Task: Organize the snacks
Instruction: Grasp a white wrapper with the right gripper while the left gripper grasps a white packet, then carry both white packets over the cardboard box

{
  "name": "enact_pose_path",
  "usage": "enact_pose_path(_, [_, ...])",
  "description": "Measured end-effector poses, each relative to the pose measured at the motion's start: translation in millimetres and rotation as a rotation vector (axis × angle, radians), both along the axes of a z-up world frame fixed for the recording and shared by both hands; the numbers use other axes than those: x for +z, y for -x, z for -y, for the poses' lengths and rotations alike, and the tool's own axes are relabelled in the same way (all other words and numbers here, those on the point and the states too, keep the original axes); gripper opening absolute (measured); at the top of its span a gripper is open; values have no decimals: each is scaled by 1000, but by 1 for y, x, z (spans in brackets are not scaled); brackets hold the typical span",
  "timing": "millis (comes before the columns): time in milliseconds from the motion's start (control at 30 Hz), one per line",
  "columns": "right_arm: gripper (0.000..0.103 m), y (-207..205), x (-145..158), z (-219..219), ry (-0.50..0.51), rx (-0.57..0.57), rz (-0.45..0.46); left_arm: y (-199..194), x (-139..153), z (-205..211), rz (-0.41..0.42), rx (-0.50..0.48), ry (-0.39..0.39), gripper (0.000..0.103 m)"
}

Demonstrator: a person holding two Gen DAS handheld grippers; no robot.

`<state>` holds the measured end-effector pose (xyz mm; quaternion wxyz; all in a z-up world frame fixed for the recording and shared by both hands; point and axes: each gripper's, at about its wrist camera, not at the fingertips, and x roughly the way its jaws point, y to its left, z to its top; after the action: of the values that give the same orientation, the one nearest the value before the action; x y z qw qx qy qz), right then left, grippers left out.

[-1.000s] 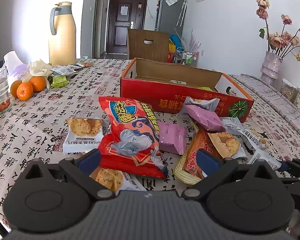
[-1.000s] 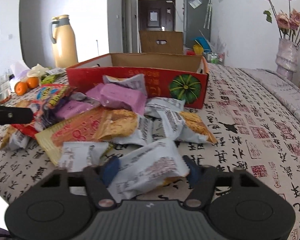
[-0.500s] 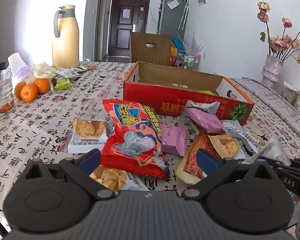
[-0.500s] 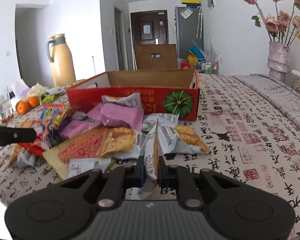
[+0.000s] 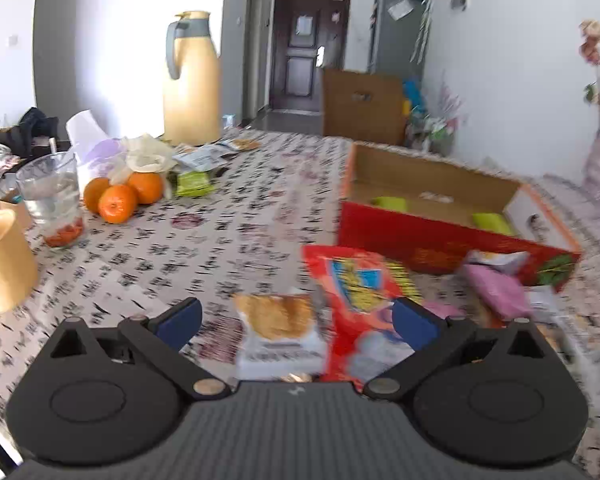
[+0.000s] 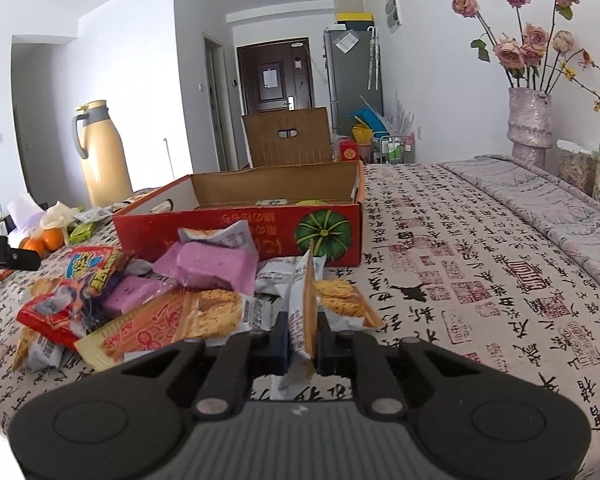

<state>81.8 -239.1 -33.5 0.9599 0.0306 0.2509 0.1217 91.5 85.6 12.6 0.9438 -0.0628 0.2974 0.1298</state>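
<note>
Right gripper (image 6: 302,338) clenched on an upright packet (image 6: 305,312) before the snack pile (image 6: 188,292) near the red box (image 6: 240,224); left gripper (image 5: 296,320) spread wide over a biscuit pack (image 5: 278,332).

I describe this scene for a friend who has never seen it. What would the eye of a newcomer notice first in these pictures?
First, the pile of snack packets heaped on the tablecloth with black characters, just in front of the open red cardboard box. Next, the right gripper, shut on a white snack packet that stands on edge. The tall yellow thermos at the far left of the table and the dried roses in a vase at the right also stand out.
</note>
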Motion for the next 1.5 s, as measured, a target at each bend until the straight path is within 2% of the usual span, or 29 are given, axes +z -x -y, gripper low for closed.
enact_pose_path(200, [11, -3, -1, 4, -5, -25, -8, -33, -11, -18, -128, 12, -58, 103])
enact_pose_path(367, [11, -6, -1, 5, -6, -40, -10, -49, -23, -22, -203, 4, -85, 102])
enact_pose_path(500, [11, -8, -3, 5, -6, -45, -20, -57, -29, -25, -232, -1, -69, 91])
enact_pose_path(567, [11, -8, -3, 4, -4, -45, -22, -59, -32, -25, -252, -9, -59, 82])
enact_pose_path(600, [11, -9, -3, 4, -4, -45, -23, -60, -35, -26, -266, -22, -42, 73])
enact_pose_path(667, [11, -9, -3, 4, -6, -44, -25, -57, -34, -26, -256, -35, -18, 62])
enact_pose_path(700, [11, -10, -3, 4, -6, -45, -25, -56, -33, -26, -251, -42, -13, 51])
enact_pose_path(733, [11, -10, -3, 4, -7, -44, -26, -55, -32, -26, -245, -52, -2, 47])
enact_pose_path(1033, [12, -9, -3, 5, -10, -44, -23, -49, -27, -29, -211, -55, 9, 34])
enact_pose_path(1100, [12, -8, -3, 5, -11, -44, -22, -47, -25, -31, -205, -53, 10, 23])
enact_pose_path(1167, [12, -8, -3, 5, -12, -45, -22, -46, -23, -32, -200, -50, 12, 22])
enact_pose_path(1233, [12, -8, -2, 6, -12, -45, -20, -44, -22, -33, -194, -53, 11, 17])
enact_pose_path(1333, [12, -8, -2, 6, -12, -45, -19, -42, -19, -32, -180, -60, 10, 13])
enact_pose_path(1500, [12, -7, 0, 7, -14, -48, -12, -36, -10, -29, -143, -71, -9, 13])
